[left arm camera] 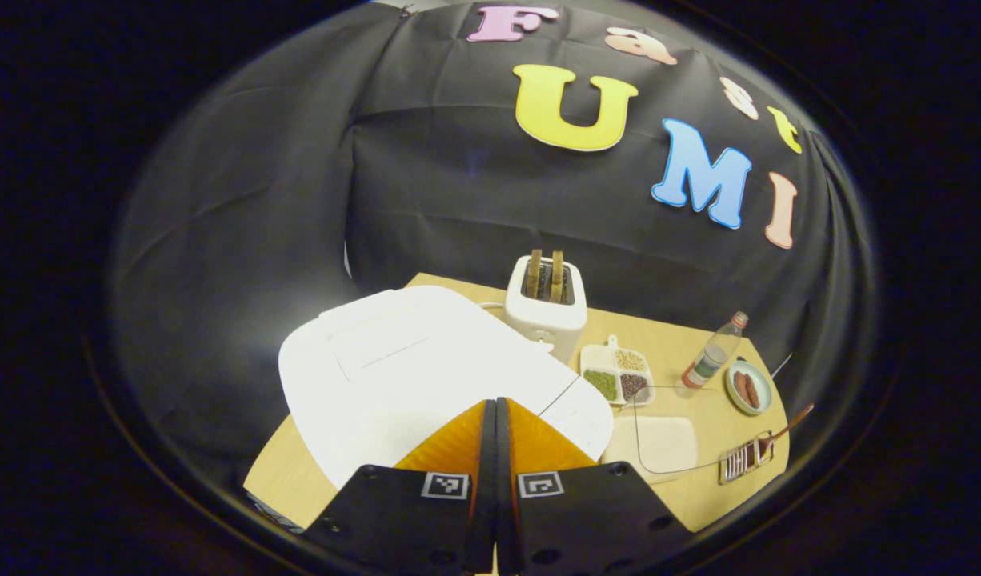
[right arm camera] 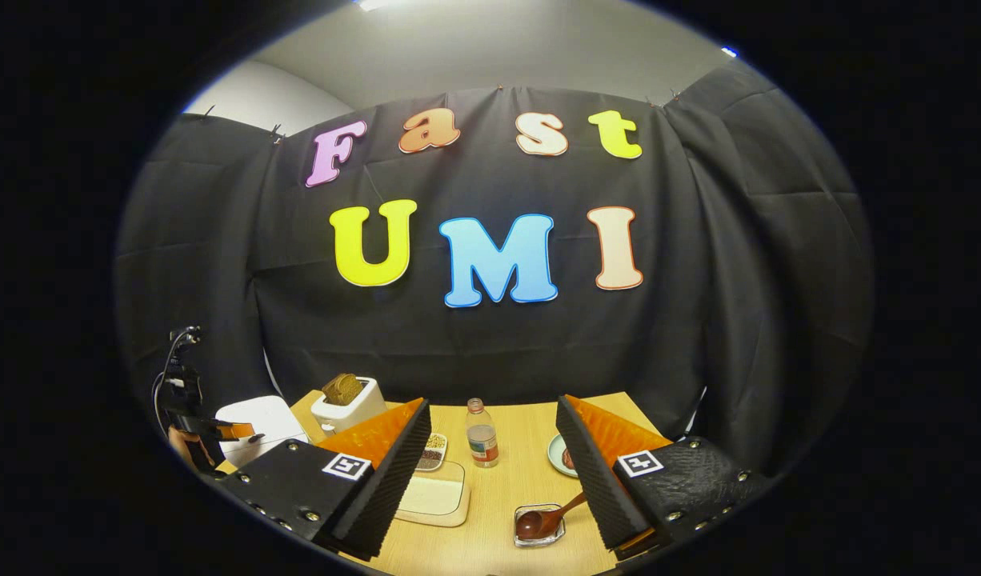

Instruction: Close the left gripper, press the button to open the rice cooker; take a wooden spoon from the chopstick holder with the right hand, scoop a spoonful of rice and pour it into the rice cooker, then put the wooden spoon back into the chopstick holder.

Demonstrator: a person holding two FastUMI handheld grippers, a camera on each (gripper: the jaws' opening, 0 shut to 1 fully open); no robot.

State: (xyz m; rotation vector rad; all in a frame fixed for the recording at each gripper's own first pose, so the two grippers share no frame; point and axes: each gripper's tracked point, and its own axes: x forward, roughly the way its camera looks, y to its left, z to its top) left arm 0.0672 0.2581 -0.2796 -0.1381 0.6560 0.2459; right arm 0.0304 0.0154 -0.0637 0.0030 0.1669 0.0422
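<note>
Black cloth walls close round a pale wooden tabletop point(left arm camera: 698, 488).

From the left gripper view, the left gripper point(left arm camera: 494, 424) has its jaws pressed together with no gap, hovering over the front part of the rice cooker point(left arm camera: 410, 376), a smooth white rounded box with its lid down, at the tabletop's left edge. Behind it stands a white toaster point(left arm camera: 545, 308) with two browned slices upright in its slots. Toward the right lie a divided dish of beans point(left arm camera: 616, 374), a clear rice container point(left arm camera: 658, 440), a plastic bottle point(left arm camera: 710, 358) and a small plate of sausages point(left arm camera: 749, 388). Near the right front corner the wire chopstick holder point(left arm camera: 744, 458) carries the wooden spoon point(left arm camera: 786, 424), handle slanting up.

From the right gripper view, the right gripper point(right arm camera: 494, 464) stands wide open, ridged inner faces apart. The spoon's bowl sits in the holder just inside the right finger point(right arm camera: 598, 472), between the jaws, untouched. Far left, the left gripper and the hand point(right arm camera: 188, 448) holding it show over the cooker.
</note>
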